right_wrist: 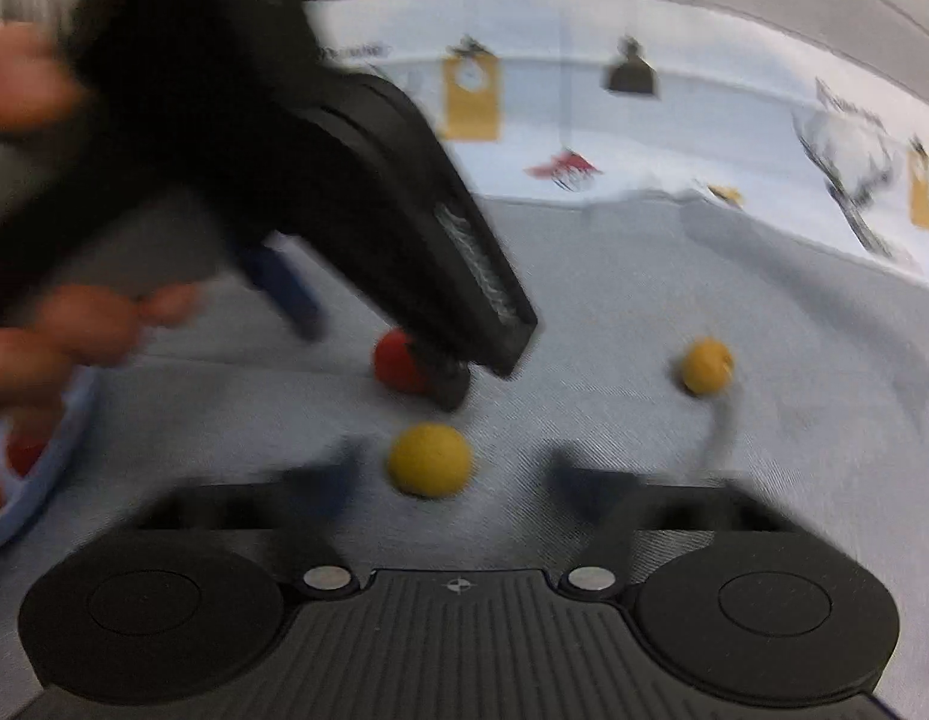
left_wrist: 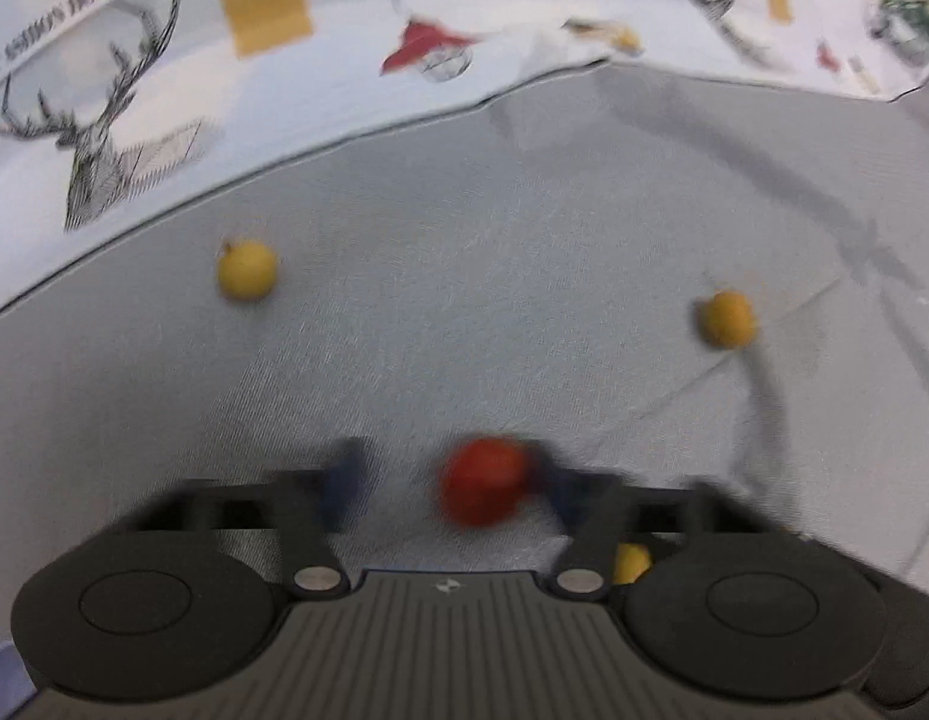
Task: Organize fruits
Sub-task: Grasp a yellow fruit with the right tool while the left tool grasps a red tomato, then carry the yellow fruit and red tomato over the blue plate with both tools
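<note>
A red fruit (left_wrist: 484,487) lies on the grey cloth between the open fingers of my left gripper (left_wrist: 446,480), close against the right finger. It also shows in the right wrist view (right_wrist: 395,363), partly behind the left gripper's body. My right gripper (right_wrist: 452,474) is open with a yellow fruit (right_wrist: 429,459) between its fingers. That yellow fruit peeks out beside the left gripper's right finger (left_wrist: 631,563). Two more yellow fruits lie farther off, one at the left (left_wrist: 247,270) and one at the right (left_wrist: 727,319), the latter also in the right wrist view (right_wrist: 706,366).
A blue bowl (right_wrist: 38,498) holding red and orange fruit sits at the left edge of the right wrist view. A white printed cloth (left_wrist: 344,78) covers the surface beyond the grey cloth. The person's hand (right_wrist: 86,318) holds the left gripper.
</note>
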### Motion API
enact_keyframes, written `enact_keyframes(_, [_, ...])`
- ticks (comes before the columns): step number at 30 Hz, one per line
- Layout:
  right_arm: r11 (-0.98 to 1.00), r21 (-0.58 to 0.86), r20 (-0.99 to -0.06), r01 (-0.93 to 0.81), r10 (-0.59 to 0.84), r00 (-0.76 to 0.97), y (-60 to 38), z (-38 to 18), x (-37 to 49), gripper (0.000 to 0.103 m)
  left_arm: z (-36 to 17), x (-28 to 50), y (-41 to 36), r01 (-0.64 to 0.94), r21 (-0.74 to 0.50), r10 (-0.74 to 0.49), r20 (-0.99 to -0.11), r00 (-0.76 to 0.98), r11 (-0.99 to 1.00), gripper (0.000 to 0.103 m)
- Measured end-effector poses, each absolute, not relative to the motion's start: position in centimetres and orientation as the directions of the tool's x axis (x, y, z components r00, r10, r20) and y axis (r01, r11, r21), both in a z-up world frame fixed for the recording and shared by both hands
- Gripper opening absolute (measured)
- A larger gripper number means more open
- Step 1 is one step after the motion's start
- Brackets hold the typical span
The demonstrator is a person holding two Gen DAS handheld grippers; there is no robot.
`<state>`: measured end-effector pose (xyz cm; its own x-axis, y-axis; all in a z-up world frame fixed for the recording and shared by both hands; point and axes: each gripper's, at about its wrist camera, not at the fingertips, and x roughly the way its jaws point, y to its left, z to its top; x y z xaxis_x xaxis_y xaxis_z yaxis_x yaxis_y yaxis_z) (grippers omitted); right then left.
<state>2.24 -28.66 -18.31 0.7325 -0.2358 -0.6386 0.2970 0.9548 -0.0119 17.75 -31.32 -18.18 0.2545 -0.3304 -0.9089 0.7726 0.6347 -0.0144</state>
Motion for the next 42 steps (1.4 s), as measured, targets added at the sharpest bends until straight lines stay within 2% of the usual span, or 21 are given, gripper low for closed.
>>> enact_keyframes(6, [0.944,-0.032,-0.633,0.328,-0.273,0.724,-28.1,-17.6,1.3,0.030,-16.1,16.3,-28.4,0.749,-0.040,-0.346,-0.903,0.257,0.661,0.032])
enact_keyframes(14, [0.913,-0.021,-0.606,0.408,-0.336,0.721,-27.7,-12.1,-2.2,0.030,-7.3,10.5,-20.8,0.692,-0.087,-0.400,-0.865,0.304,0.716,0.032])
enact_keyframes(19, [0.918,0.064,-0.578,0.391,-0.285,0.765,-24.9,-6.9,-6.0,0.031,-2.8,6.8,-14.3,0.658,-0.073,-0.393,-0.850,0.353,0.750,0.032])
enact_keyframes(23, [0.943,0.094,-0.556,0.320,-0.217,0.802,-21.1,-3.6,-8.9,0.031,-0.4,4.2,-8.7,0.601,-0.036,-0.339,-0.852,0.400,0.799,0.032])
enact_keyframes(29, [0.966,0.187,-0.554,0.180,-0.047,0.831,-15.0,0.2,-10.9,0.031,1.2,0.6,-0.4,0.511,-0.002,-0.271,-0.849,0.453,0.860,0.032])
enact_keyframes(36, [0.989,0.142,-0.544,0.030,0.053,0.837,-7.9,2.4,-12.8,0.031,2.2,-2.6,6.4,0.426,-0.042,-0.268,-0.832,0.486,0.904,0.032])
enact_keyframes(42, [0.997,0.070,-0.541,-0.016,0.052,0.839,-4.7,3.4,-14.5,0.031,2.7,-4.4,8.8,0.392,-0.070,-0.282,-0.809,0.516,0.917,0.032])
